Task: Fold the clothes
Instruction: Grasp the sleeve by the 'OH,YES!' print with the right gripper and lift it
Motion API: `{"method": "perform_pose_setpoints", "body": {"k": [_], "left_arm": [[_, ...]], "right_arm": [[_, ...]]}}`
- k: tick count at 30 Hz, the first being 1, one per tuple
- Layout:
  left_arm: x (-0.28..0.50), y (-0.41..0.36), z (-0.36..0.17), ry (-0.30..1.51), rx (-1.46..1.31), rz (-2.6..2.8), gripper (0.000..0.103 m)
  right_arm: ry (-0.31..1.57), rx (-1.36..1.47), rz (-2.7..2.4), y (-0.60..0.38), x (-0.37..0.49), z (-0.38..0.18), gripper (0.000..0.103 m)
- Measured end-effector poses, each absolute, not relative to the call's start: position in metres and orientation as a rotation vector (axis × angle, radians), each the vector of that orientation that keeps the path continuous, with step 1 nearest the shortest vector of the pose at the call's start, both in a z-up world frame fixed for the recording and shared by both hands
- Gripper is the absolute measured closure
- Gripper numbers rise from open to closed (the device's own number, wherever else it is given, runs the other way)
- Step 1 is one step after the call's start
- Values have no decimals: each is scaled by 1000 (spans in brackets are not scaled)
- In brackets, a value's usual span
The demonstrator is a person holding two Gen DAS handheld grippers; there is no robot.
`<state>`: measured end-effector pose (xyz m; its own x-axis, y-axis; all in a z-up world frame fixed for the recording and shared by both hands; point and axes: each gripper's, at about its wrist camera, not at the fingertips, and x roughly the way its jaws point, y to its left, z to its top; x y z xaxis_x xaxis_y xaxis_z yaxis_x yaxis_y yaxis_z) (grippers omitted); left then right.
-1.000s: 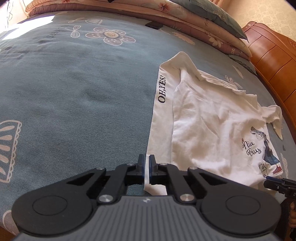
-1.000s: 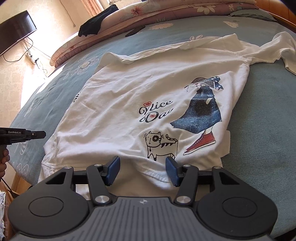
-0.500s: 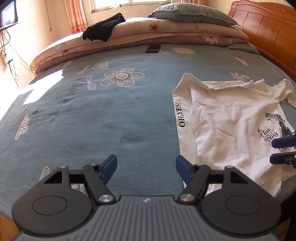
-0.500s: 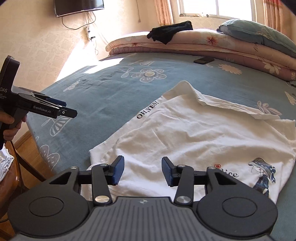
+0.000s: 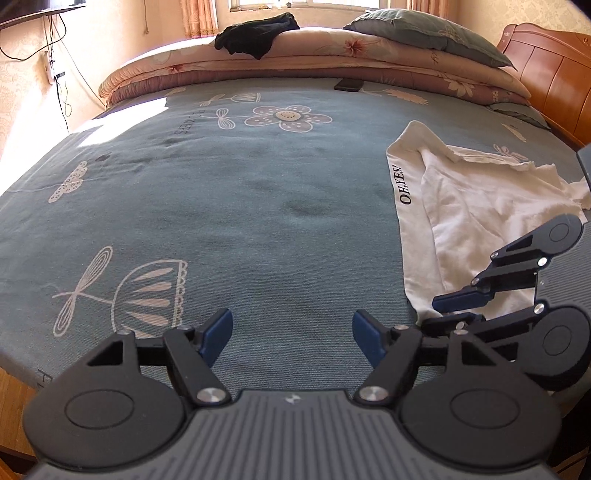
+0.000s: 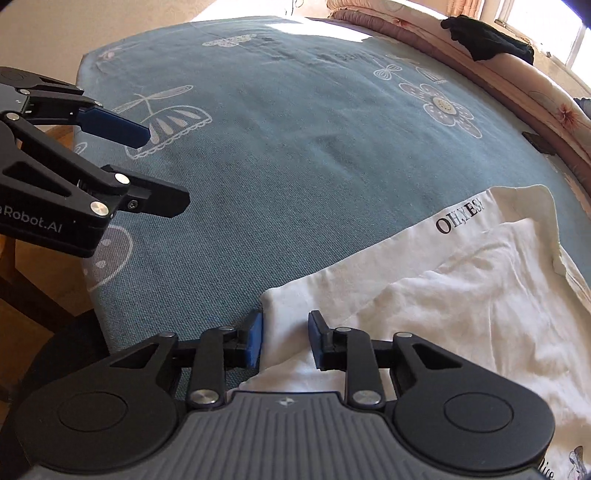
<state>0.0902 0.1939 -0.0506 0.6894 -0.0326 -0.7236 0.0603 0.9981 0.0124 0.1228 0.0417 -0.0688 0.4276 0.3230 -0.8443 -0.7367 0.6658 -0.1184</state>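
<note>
The bed [image 5: 258, 206] wears a teal cover with pale flower and dragonfly outlines. The T-shirt [image 6: 480, 295] is white with black "OH,YES!" lettering. Both black grippers carry blue pads [image 6: 255, 338]. A black garment [image 5: 258, 35] tops pink floral quilts [image 5: 332, 55].

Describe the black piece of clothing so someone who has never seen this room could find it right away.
Start at the blue-green flowered bedspread and look to its far edge, where pink floral quilts lie folded below the window. The black garment is crumpled on top of them, the only dark fabric; the white T-shirt lies flat, much nearer.
</note>
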Motion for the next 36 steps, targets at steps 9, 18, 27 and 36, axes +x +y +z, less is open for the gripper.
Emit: {"method": "perform_pose_setpoints", "body": {"k": [9, 18, 27, 36], "left_arm": [[77, 207, -66, 802, -97, -39, 31], [69, 219, -72, 779, -204, -17, 31], [59, 241, -77, 759, -258, 58, 31], [54, 257, -81, 744, -282, 117, 31]], "right_arm": [[1010, -187, 744, 21, 174, -32, 99], [997, -26, 766, 54, 255, 23, 99], [940, -44, 779, 131, 321, 53, 99], [847, -55, 743, 194, 375, 75, 97]]}}
